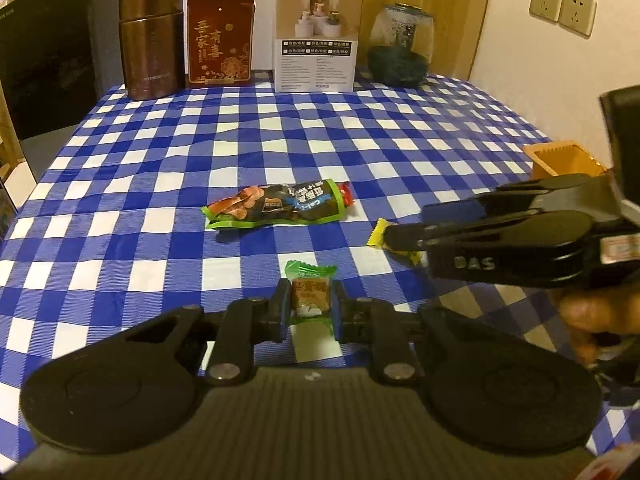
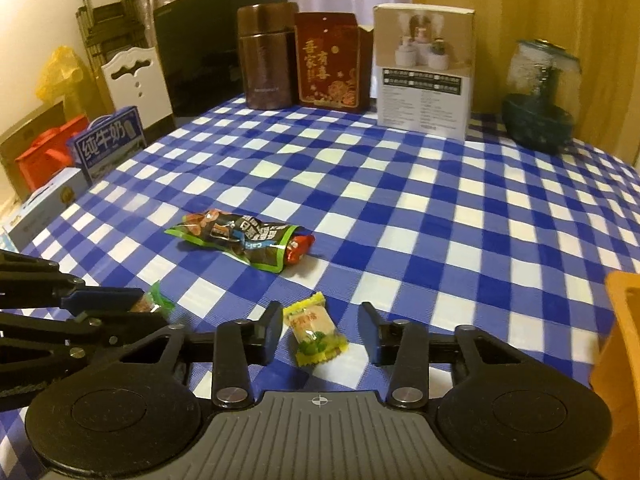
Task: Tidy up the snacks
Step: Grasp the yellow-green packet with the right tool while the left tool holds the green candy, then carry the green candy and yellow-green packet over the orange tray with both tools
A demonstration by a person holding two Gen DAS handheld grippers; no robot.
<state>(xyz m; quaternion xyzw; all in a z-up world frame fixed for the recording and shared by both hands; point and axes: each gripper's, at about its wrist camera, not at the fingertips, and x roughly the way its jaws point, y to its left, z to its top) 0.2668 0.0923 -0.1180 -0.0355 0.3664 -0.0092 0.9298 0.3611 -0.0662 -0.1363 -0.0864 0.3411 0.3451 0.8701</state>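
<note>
1. The left gripper [image 1: 310,307] is closed on the green-wrapped candy [image 1: 310,294]; both blue pads touch its sides, low on the checked tablecloth [image 1: 280,128].
2. The right gripper [image 2: 318,334] is open. The yellow-wrapped candy [image 2: 316,330] lies on the cloth between its fingers, touching neither.
3. In the left wrist view, the right gripper [image 1: 404,224] enters from 3 o'clock, partly covering the yellow-wrapped candy [image 1: 380,234].
4. The dark snack packet [image 1: 276,208] lies at 12 o'clock from the green-wrapped candy, with a small red-wrapped item [image 1: 347,193] at its right end; contact is unclear.
5. The orange box [image 1: 560,158] stands at 2 o'clock, near the table edge.
6. At the far edge stand a brown canister [image 1: 152,40], red carton [image 1: 221,38], white box [image 1: 318,36] and glass jar [image 1: 400,46].
</note>
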